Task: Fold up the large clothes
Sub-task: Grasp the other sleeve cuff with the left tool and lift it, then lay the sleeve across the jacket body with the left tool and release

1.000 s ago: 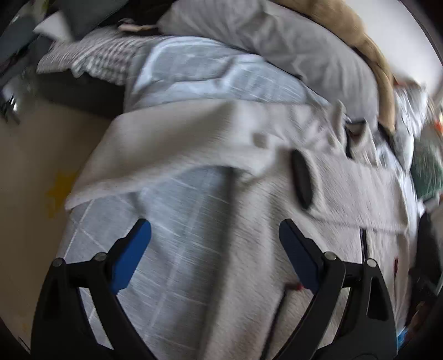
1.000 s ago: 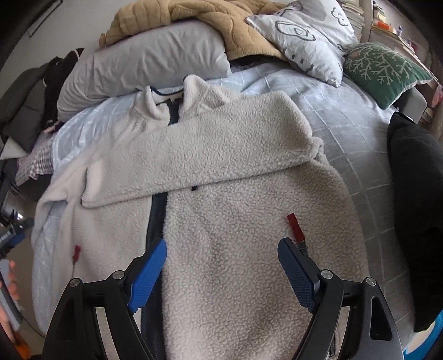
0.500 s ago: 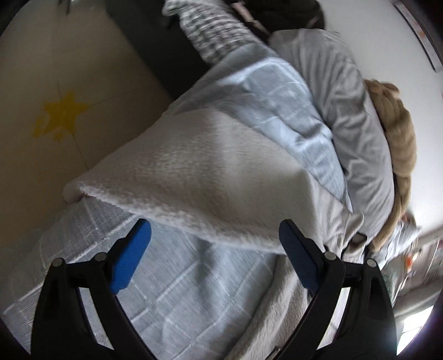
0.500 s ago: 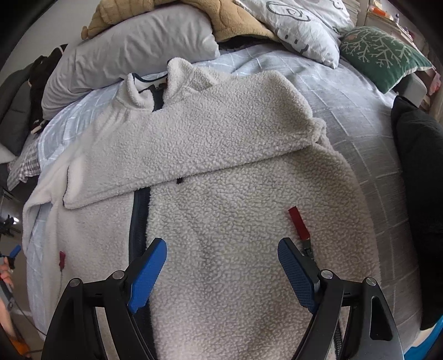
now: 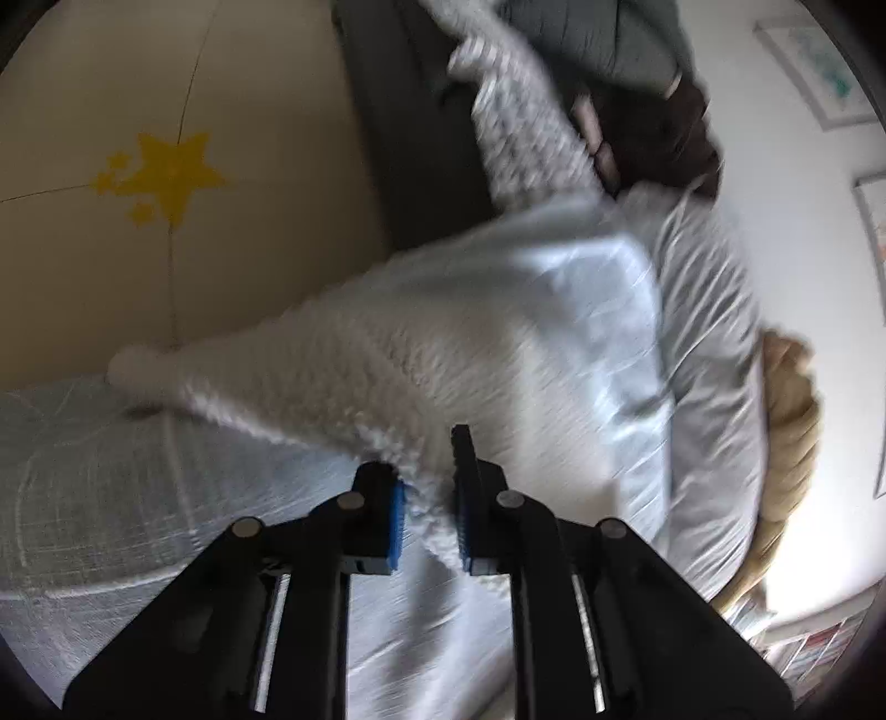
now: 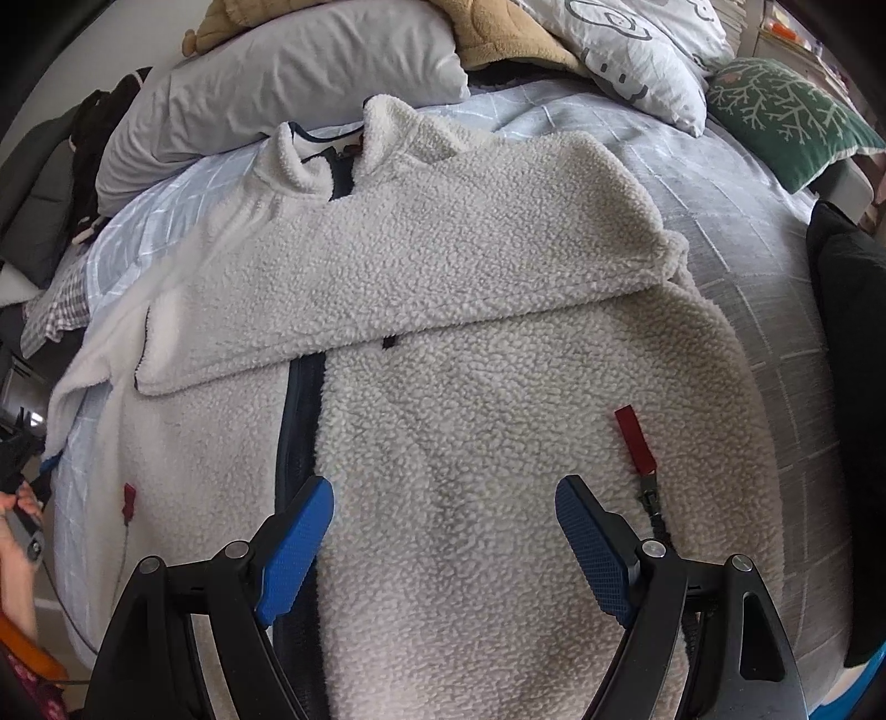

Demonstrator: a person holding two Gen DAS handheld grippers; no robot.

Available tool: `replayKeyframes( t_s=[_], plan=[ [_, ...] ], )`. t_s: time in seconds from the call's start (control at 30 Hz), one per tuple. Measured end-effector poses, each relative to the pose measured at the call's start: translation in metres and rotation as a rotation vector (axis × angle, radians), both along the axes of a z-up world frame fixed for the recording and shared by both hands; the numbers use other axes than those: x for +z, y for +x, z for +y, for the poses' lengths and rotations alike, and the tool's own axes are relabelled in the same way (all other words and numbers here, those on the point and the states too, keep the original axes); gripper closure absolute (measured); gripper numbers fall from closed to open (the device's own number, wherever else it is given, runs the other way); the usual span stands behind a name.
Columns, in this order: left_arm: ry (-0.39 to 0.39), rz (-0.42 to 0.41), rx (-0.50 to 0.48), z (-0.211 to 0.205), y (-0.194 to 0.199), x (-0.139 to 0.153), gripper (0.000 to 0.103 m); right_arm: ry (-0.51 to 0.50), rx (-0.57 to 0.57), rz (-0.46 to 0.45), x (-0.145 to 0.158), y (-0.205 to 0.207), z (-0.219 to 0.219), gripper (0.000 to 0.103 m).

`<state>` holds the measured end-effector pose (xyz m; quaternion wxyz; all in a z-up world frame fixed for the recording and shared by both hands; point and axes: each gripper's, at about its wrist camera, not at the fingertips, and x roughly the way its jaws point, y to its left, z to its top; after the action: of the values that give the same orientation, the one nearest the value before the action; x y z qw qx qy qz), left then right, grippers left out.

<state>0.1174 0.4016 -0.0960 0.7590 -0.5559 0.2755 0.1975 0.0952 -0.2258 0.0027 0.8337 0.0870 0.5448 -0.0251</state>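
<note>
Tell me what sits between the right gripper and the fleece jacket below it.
Nothing visible does. The right gripper hangs open directly above the fleece jacket, with only bare fleece showing between its blue pads. The red zipper pull lies flat, beside the right pad.

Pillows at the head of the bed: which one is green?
The green pillow at the far right, patterned with pale branches. The grey pillow is plain; the white pillow between them has dark line drawings.

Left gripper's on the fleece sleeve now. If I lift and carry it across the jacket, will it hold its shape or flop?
Probably flop: the sleeve already drapes limply off the bed edge from the left gripper. The thick pile should grip the blue pads rather than slip. The other sleeve lies flat where folded, so this one likely stays put too.
</note>
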Motion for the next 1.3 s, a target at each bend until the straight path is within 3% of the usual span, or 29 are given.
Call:
replayKeyframes(
  t_s=[0.1, 0.23, 0.37, 0.5, 0.67, 0.77, 0.87, 0.9, 0.97, 1.0, 1.03, 1.1, 1.13, 1.3],
  plan=[
    [0.150, -0.140, -0.014, -0.009, 0.000, 0.051, 0.089, 0.020, 0.000, 0.004, -0.001, 0.000, 0.000, 0.019],
    [0.339, -0.331, -0.117, -0.043, 0.011, 0.128, 0.090, 0.017, -0.012, -0.013, 0.003, -0.002, -0.005, 0.019],
    [0.468, -0.476, -0.296, -0.101, 0.029, 0.201, 0.090, 0.018, -0.022, -0.033, 0.010, -0.005, -0.016, 0.019],
    [0.595, -0.537, -0.517, -0.182, 0.046, 0.242, 0.090, 0.052, -0.051, -0.047, 0.015, -0.007, -0.028, 0.019],
    [0.634, -0.492, -0.789, -0.288, 0.062, 0.224, 0.090, 0.091, -0.076, -0.055, 0.019, -0.008, -0.038, 0.019],
    [0.623, -0.399, -0.953, -0.348, 0.066, 0.179, 0.089, 0.100, -0.084, -0.060, 0.022, -0.009, -0.040, 0.019],
    [0.529, -0.210, -1.159, -0.397, 0.074, 0.111, 0.077, 0.119, -0.081, -0.069, 0.026, -0.011, -0.042, 0.019],
    [0.508, -0.105, -1.240, -0.415, 0.076, 0.080, 0.067, 0.121, -0.079, -0.073, 0.028, -0.012, -0.042, 0.019],
    [0.575, -0.019, -1.294, -0.433, 0.068, 0.049, 0.061, 0.118, -0.080, -0.078, 0.030, -0.013, -0.043, 0.019],
    [0.635, -0.052, -1.297, -0.436, 0.058, 0.047, 0.060, 0.117, -0.082, -0.079, 0.031, -0.012, -0.044, 0.019],
    [0.678, -0.084, -1.296, -0.438, 0.049, 0.049, 0.053, 0.116, -0.086, -0.078, 0.031, -0.012, -0.045, 0.019],
    [0.688, -0.086, -1.326, -0.438, 0.041, 0.060, 0.036, 0.121, -0.085, -0.073, 0.031, -0.012, -0.045, 0.019],
    [0.690, -0.078, -1.335, -0.438, 0.037, 0.066, 0.032, 0.123, -0.081, -0.071, 0.030, -0.011, -0.044, 0.019],
    [0.742, -0.042, -1.304, -0.405, 0.022, 0.092, 0.028, 0.090, -0.067, -0.067, 0.026, -0.003, -0.035, 0.019]
  ],
)
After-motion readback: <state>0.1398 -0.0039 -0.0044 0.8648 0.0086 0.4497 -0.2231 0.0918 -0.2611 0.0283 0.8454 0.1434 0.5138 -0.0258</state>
